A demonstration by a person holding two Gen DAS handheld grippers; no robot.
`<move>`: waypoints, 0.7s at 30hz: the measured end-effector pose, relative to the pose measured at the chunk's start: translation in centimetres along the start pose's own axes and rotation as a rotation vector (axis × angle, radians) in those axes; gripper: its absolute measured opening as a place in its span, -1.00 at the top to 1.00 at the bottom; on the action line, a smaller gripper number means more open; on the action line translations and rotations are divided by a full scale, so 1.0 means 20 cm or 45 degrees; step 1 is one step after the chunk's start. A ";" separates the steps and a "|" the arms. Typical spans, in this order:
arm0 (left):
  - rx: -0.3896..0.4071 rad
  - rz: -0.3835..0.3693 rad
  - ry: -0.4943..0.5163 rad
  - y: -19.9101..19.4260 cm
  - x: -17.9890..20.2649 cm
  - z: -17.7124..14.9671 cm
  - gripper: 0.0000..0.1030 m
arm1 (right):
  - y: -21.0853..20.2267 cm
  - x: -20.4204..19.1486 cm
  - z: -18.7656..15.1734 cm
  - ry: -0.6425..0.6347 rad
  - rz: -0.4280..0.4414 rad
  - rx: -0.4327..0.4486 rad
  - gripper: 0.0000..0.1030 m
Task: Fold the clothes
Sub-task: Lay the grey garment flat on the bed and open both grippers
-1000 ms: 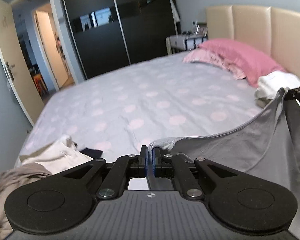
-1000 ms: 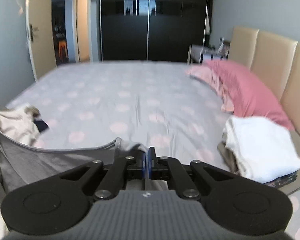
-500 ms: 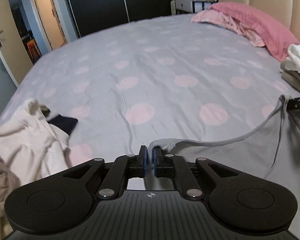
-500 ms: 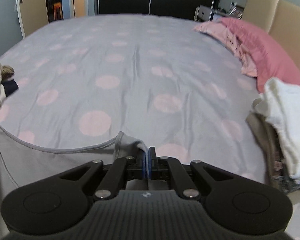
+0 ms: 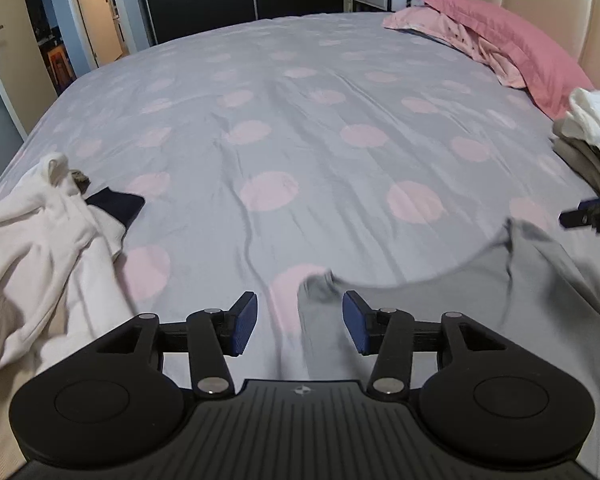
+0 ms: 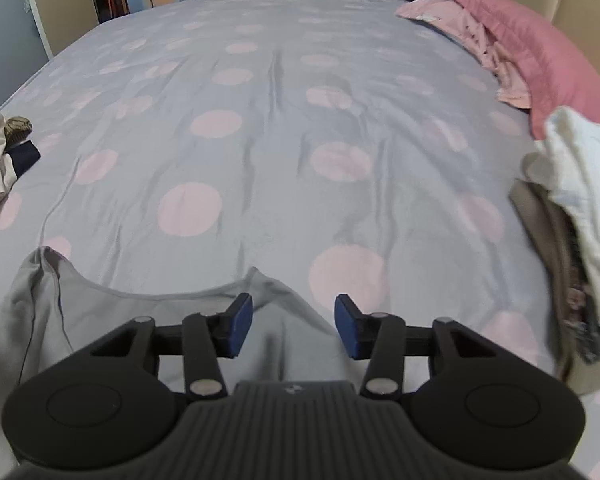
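Two clothes piles flanking garment

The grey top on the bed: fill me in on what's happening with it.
A person with a handheld gripper in each hand is folding laundry. The grey top lies spread on the spotted bedsheet, and both the left gripper and right gripper are open just above its shoulder straps, holding nothing. Unfolded clothes wait at the left; a folded stack sits at the right.

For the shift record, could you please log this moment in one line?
left tongs: open | right tongs: open | grey top: flat on bed, ungripped
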State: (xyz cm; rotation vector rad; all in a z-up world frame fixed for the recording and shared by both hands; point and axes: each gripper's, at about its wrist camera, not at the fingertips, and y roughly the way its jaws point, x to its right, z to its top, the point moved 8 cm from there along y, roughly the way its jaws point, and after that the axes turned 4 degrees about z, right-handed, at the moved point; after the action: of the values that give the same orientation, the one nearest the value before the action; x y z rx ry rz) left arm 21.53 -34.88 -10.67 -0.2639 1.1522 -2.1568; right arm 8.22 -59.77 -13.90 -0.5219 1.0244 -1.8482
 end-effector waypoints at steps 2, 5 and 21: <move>0.005 -0.010 0.028 -0.09 0.01 -0.05 0.12 | -0.10 0.02 -0.04 0.006 0.030 0.005 0.05; 0.030 -0.013 0.087 -0.24 0.04 -0.13 0.12 | -0.26 0.06 -0.14 -0.001 0.063 0.014 0.05; -0.155 -0.135 -0.098 -0.49 0.22 -0.73 0.12 | -0.62 0.46 -0.88 0.353 -0.011 -0.042 0.05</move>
State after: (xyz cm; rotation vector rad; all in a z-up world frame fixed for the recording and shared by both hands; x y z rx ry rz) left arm 6.97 -24.28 -11.96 -0.4681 1.2522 -2.1501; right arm -14.96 -57.45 -14.22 -0.2939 1.2386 -1.9507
